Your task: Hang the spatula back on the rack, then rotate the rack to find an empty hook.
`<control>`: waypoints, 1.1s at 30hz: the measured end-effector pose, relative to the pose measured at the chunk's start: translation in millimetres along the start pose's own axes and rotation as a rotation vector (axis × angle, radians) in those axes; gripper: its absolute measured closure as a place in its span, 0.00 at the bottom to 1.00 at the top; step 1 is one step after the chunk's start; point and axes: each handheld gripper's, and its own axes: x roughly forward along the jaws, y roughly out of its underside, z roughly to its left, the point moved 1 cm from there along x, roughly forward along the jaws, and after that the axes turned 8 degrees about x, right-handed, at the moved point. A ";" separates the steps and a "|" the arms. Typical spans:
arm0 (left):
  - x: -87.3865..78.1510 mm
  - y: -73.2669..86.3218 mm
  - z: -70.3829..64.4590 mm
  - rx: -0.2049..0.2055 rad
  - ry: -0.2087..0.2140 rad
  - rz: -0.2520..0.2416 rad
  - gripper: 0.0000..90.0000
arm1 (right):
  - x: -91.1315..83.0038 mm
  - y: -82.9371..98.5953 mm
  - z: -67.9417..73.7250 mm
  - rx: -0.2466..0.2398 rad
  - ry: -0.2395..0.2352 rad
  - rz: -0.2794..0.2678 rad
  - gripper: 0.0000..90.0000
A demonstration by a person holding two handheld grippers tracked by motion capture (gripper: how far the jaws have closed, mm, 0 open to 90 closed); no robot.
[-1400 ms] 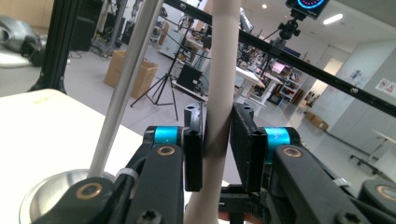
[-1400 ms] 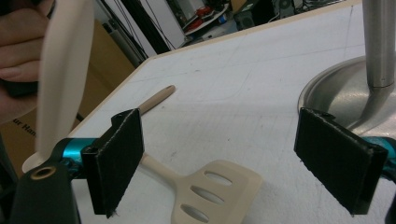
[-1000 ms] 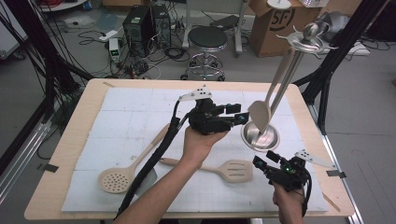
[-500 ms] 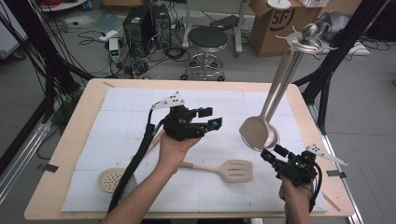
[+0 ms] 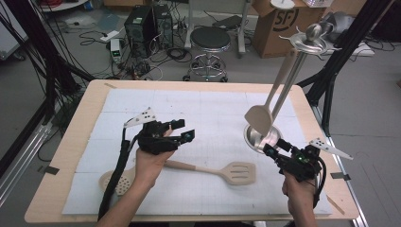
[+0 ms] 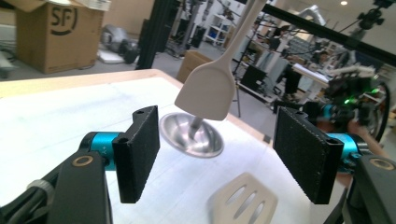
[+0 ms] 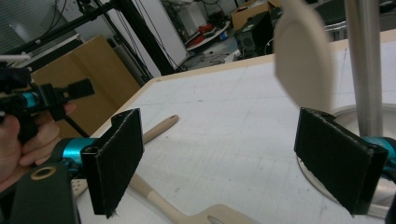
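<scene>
Spatula (image 5: 226, 171) lies flat on the mat (image 5: 208, 113) between both grippers, long axis across the table, slotted blade toward the right gripper (image 5: 274, 152), handle toward the left gripper (image 5: 185, 131). Both grippers gape wide, empty.

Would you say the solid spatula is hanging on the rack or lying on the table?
Hanging. The solid spatula dangles blade-down from the rack's top ring, its blade clear above the rack base.
</scene>
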 end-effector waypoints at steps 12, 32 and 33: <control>-44.2 34.3 12.1 -0.038 -0.056 0.015 0.35 | 9.8 -11.4 23.7 -0.048 -0.019 -0.008 0.17; -95.4 52.8 -8.5 0.000 -0.070 -0.008 0.34 | -0.4 -58.5 50.3 -0.112 0.028 -0.101 0.17; -95.9 52.8 -9.0 -0.008 -0.069 -0.012 0.34 | -0.7 -60.3 51.5 -0.115 0.033 -0.104 0.18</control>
